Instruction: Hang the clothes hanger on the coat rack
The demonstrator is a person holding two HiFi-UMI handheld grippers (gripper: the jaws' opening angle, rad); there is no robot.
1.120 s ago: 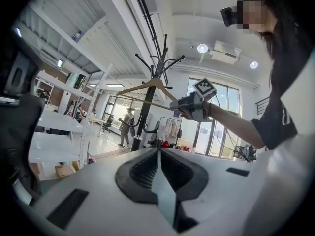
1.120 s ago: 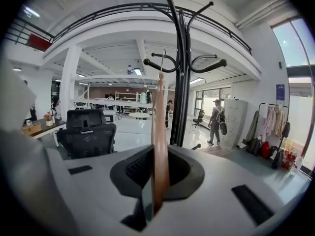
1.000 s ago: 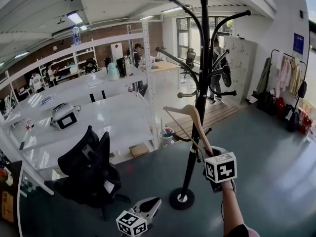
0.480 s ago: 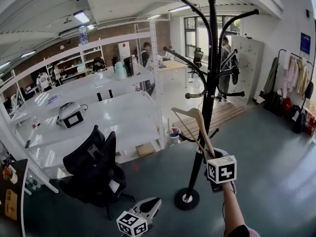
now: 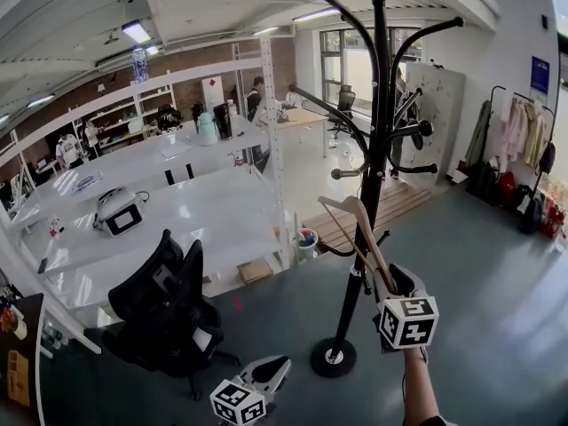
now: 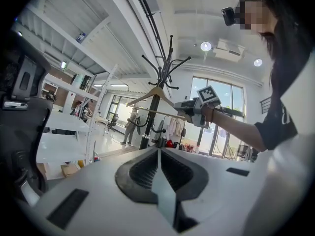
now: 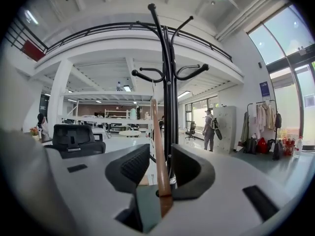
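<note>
A black coat rack (image 5: 377,105) with curved pegs stands on a round base. A wooden hanger (image 5: 359,229) slants beside its pole. My right gripper (image 5: 388,282) is at the hanger's lower end. In the right gripper view the jaws are opening and stand wide apart; the hanger's arm (image 7: 157,146) runs between them, clear of both pads, and its thin wire hook rises toward a left peg of the rack (image 7: 170,82). My left gripper (image 5: 280,362) hangs low at the front, shut and empty (image 6: 159,154). From it I see the hanger (image 6: 147,95) against the rack (image 6: 156,77).
A black office chair (image 5: 164,313) stands left of the rack's base (image 5: 333,358). White tables (image 5: 177,211) fill the left half. A clothes rail (image 5: 524,149) with garments lines the right wall. People stand far back.
My right gripper's marker cube sits a little lower and nearer in the head view than before. The hanger stays beside the pole. My left gripper has not moved.
</note>
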